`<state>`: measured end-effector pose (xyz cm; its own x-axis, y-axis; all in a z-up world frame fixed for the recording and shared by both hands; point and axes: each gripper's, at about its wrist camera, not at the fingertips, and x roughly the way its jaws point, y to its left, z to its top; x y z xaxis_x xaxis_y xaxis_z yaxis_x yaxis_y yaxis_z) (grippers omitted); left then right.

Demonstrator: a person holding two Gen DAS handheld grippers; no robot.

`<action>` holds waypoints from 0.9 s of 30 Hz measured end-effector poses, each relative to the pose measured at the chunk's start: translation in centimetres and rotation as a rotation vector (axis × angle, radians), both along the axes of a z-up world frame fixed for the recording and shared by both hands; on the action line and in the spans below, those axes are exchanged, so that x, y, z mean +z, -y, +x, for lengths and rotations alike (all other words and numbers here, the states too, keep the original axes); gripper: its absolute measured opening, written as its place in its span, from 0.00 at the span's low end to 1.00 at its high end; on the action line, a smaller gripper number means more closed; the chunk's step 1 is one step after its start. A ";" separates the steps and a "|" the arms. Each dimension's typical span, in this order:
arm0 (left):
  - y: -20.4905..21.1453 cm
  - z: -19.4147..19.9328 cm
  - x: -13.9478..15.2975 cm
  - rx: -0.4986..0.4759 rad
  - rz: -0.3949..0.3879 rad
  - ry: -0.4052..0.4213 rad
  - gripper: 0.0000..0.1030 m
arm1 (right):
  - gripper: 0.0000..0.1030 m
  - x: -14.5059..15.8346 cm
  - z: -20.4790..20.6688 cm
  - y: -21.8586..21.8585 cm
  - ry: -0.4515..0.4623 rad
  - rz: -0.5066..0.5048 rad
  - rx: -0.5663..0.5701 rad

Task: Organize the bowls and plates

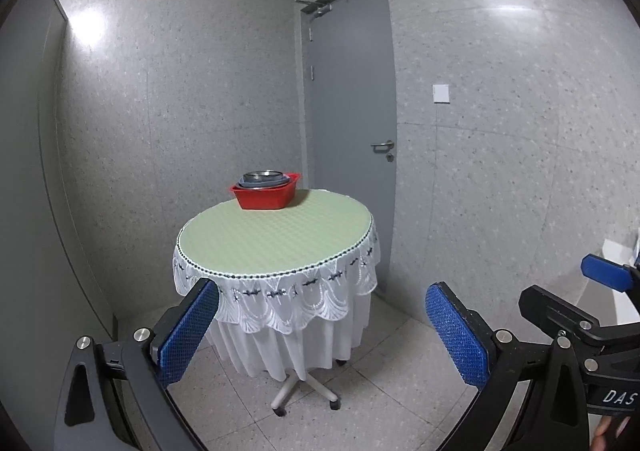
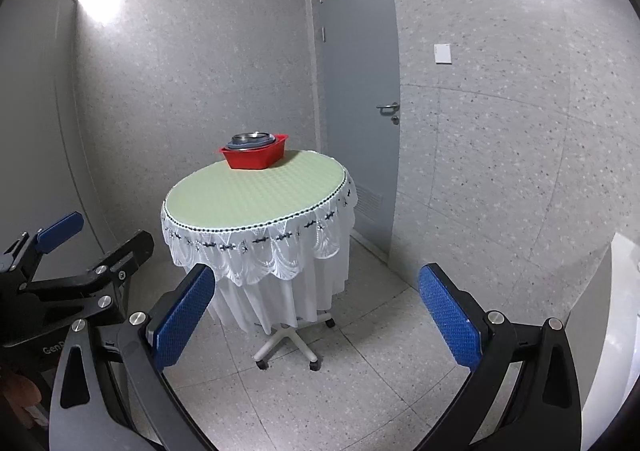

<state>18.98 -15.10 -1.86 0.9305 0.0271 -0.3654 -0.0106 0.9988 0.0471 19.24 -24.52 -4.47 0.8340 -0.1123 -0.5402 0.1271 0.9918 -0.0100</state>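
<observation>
A red square basin (image 1: 266, 195) (image 2: 254, 155) stands at the far edge of a small round table (image 1: 276, 239) (image 2: 256, 195) with a pale green top. Inside it rests a stack of dishes topped by a metal bowl (image 1: 264, 177) (image 2: 252, 139). My left gripper (image 1: 322, 325) hangs open well short of the table, above the floor, with nothing between its blue pads. My right gripper (image 2: 316, 309) is open too, at a similar distance and empty. Each gripper shows at the edge of the other's view.
A white lace cloth drapes the table, which stands on a wheeled base (image 1: 306, 391) (image 2: 286, 343). A closed grey door (image 1: 352, 131) (image 2: 360, 91) is behind on the right. Speckled grey walls enclose the corner. A white surface (image 2: 624, 311) sits at the far right.
</observation>
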 end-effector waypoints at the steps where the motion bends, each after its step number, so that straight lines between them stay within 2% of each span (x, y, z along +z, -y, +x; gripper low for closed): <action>1: 0.3 -0.3 -0.1 0.001 0.000 0.006 0.99 | 1.00 -0.1 -0.4 0.0 0.002 -0.002 0.001; 4: 0.7 -2.1 -0.8 0.005 -0.006 0.028 0.99 | 1.00 -0.5 -1.4 0.2 0.016 -0.009 0.004; 13: 0.8 -2.7 -3.2 0.024 0.003 0.041 0.99 | 1.00 -2.6 -3.1 -0.3 0.039 -0.021 0.031; 27: -0.7 -2.1 -3.4 0.028 -0.010 0.065 0.99 | 1.00 -2.7 -3.4 -1.7 0.084 -0.046 0.021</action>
<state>16.85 -14.40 -5.24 0.9511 0.0503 -0.3048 -0.0414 0.9985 0.0356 15.88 -22.79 -7.13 0.8784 -0.1180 -0.4632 0.1091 0.9930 -0.0461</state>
